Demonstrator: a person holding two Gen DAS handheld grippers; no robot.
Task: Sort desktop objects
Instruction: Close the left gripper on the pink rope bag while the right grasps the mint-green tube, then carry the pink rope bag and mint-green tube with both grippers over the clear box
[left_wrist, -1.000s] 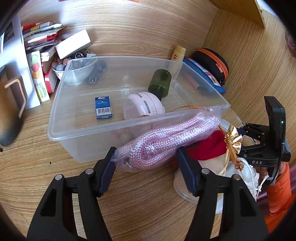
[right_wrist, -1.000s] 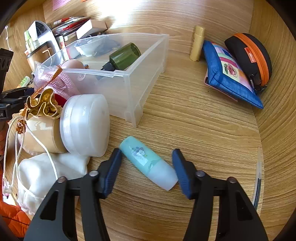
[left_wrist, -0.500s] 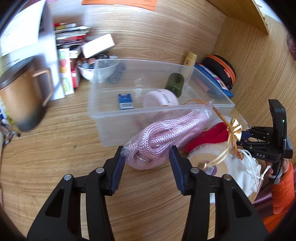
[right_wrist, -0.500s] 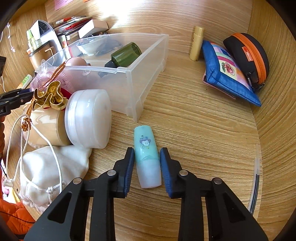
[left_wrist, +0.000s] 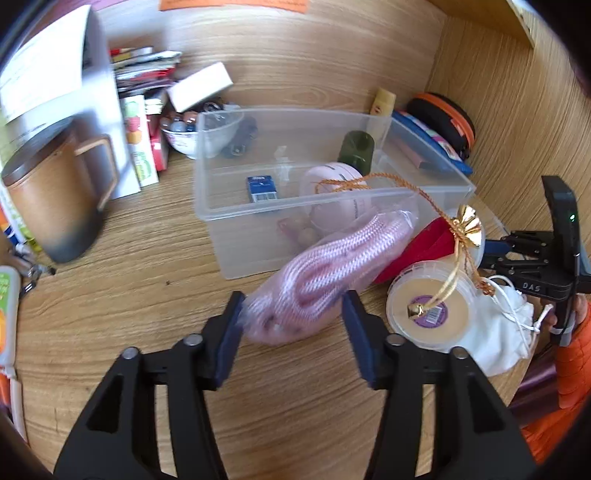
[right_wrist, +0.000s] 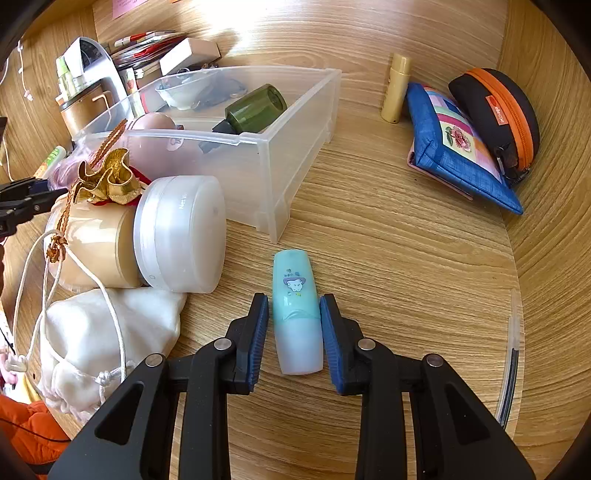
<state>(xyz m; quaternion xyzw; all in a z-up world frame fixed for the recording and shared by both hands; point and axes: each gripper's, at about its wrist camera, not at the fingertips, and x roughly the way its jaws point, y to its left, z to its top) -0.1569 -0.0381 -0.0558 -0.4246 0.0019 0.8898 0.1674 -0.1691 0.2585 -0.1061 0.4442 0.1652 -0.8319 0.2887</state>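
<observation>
The left gripper (left_wrist: 291, 325) pinches a clear plastic bag of coiled pink rope (left_wrist: 325, 273), its blue pads pressed into the bag's near end; the bag's far end leans against the front wall of the clear plastic storage bin (left_wrist: 236, 236) on the wooden desk (left_wrist: 129, 295). Whether the bag is lifted off the desk I cannot tell. The right gripper (right_wrist: 293, 332) has its fingers closed against both sides of a small teal and frosted-white bottle with a cartoon label (right_wrist: 295, 306), which lies on the desk just in front of the bin's corner. Inside the bin lie a dark green bottle (right_wrist: 255, 109) and a small blue box (left_wrist: 261, 188). A white-lidded jar (right_wrist: 177, 232) lies on its side just beside the teal bottle.
</observation>
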